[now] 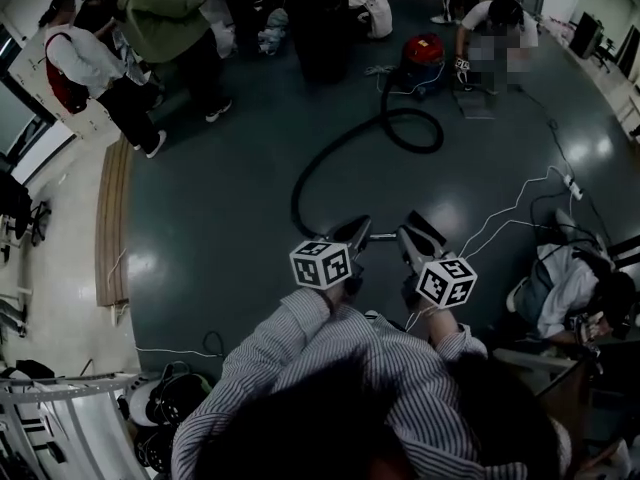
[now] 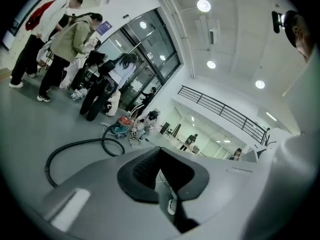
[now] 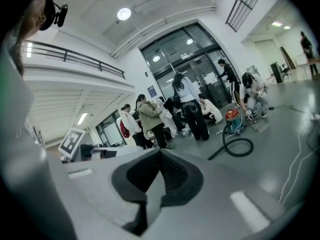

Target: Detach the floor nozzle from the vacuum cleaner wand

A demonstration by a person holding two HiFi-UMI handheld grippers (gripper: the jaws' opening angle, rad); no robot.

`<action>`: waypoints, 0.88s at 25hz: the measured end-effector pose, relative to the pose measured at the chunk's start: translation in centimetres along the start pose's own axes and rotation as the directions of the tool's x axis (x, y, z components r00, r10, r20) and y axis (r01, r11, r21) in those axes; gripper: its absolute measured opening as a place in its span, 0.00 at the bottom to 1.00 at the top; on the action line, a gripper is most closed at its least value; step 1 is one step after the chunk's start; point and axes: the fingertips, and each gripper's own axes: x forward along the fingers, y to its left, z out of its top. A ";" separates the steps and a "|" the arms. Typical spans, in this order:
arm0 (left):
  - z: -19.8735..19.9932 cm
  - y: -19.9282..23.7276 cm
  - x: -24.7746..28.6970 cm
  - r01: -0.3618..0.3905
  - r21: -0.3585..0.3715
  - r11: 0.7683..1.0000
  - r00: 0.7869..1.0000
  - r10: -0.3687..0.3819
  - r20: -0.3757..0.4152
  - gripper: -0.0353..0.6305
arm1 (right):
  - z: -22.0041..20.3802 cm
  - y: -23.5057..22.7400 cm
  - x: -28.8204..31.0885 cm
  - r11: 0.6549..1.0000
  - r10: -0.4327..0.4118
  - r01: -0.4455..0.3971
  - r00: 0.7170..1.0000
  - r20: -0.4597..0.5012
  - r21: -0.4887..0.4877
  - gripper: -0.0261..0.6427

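Observation:
A red vacuum cleaner (image 1: 423,50) stands on the dark floor at the back. Its black hose (image 1: 330,158) loops toward me and ends near my grippers. A short pale tube (image 1: 384,235) shows on the floor between the two gripper tips; I cannot tell whether it is the wand, and no floor nozzle can be made out. My left gripper (image 1: 358,228) and right gripper (image 1: 412,224) hang side by side above the floor, both shut with nothing held. The left gripper view shows shut jaws (image 2: 160,151) with the vacuum (image 2: 119,129) far beyond. The right gripper (image 3: 160,155) is likewise shut, with the vacuum (image 3: 232,118) far off.
A person (image 1: 492,23) crouches beside the vacuum. Several people (image 1: 150,28) stand at the back left. A white cable and power strip (image 1: 571,182) lie on the floor at right, near a seated person (image 1: 570,288). A wooden plank (image 1: 112,218) lies at left.

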 end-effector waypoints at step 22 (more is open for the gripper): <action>-8.8 -1.4 6.1 0.024 -0.151 0.988 0.971 -0.060 -0.233 0.06 | -2.9 -6.7 -4.9 0.983 -0.049 0.058 0.997 -0.060 0.172 0.04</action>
